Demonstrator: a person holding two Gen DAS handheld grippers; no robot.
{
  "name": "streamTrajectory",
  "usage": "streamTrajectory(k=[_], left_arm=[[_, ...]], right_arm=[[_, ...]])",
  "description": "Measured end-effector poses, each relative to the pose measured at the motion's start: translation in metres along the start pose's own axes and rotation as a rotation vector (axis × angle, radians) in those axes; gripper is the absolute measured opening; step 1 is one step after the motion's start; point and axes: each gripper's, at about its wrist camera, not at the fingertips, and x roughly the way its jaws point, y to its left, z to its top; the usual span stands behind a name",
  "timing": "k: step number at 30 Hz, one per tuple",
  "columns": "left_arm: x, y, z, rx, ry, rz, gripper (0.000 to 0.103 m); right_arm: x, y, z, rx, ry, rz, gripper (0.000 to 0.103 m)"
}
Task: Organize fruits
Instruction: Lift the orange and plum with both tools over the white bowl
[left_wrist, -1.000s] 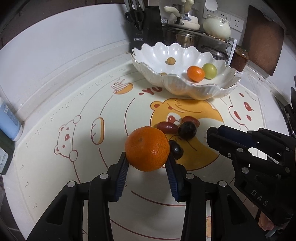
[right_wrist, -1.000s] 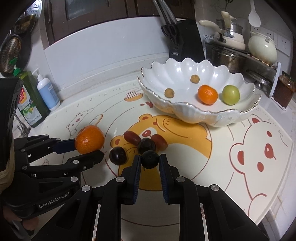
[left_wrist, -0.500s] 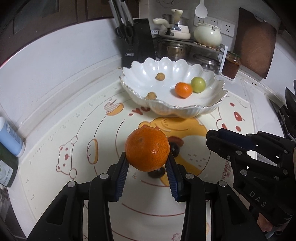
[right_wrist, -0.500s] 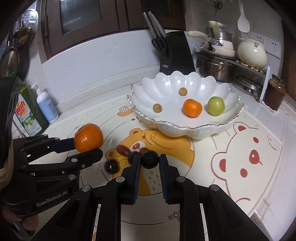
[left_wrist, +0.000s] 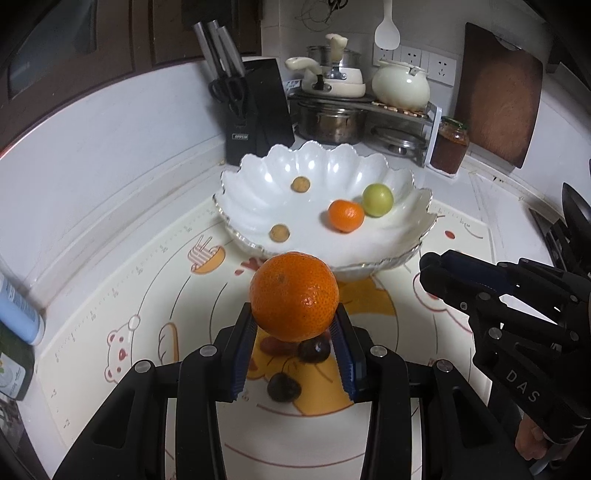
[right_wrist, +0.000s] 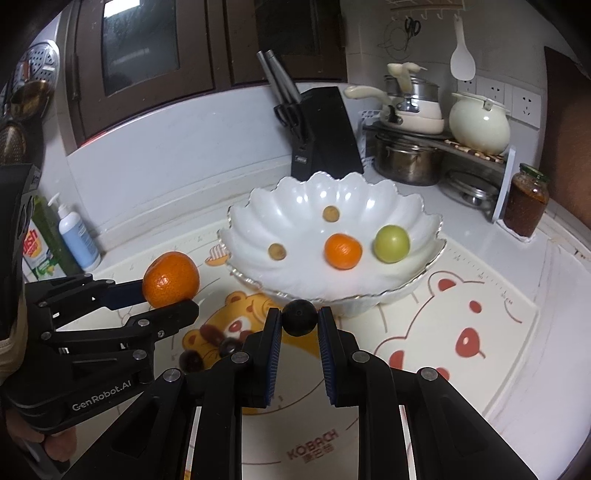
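A: What is the biggest thing on the bench (left_wrist: 122, 155)?

B: The cartoon bear mat (right_wrist: 480, 332), covering most of the top. The white scalloped bowl (left_wrist: 258, 195) sits on its far part, with the knife block (left_wrist: 258, 110) just behind the rim and the pot rack (left_wrist: 399, 110) and a sauce jar (right_wrist: 526, 199) off to the right.

A: And the left gripper (left_wrist: 293, 332)?

B: Its jaws stand partly apart and clamp a large mandarin (left_wrist: 294, 301) between the blue pads, lifted clear of the mat, near the bowl's front rim.

A: The right gripper (right_wrist: 300, 323)?

B: Nearly closed, pinching a small dark round fruit (right_wrist: 300, 317), also off the mat and right before the bowl's near edge.

A: What lies in the bowl?

B: A smaller mandarin (right_wrist: 342, 251) touching or just beside a green fruit (right_wrist: 391, 243), and two little brown fruits (right_wrist: 330, 213) well apart on the left half. The middle and near wall are bare.

A: Anything left on the mat?

B: Dark cherries (left_wrist: 283, 386) and a reddish oblong fruit (left_wrist: 275, 345) below the left gripper. The mat to the right lies open up to its edge; soap bottles (right_wrist: 77, 236) stand at the far left wall.
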Motion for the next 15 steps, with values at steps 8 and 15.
streamTrajectory(k=[8,15], left_arm=[[0.007,-0.007,0.018,0.009,-0.015,-0.009,0.04],[0.012,-0.011,0.034,0.007,-0.037,-0.007,0.04]], right_arm=[[-0.001,-0.013,0.015,0.008,-0.025,-0.021,0.021],[0.003,-0.024,0.027,0.023,-0.042,-0.041,0.021]])
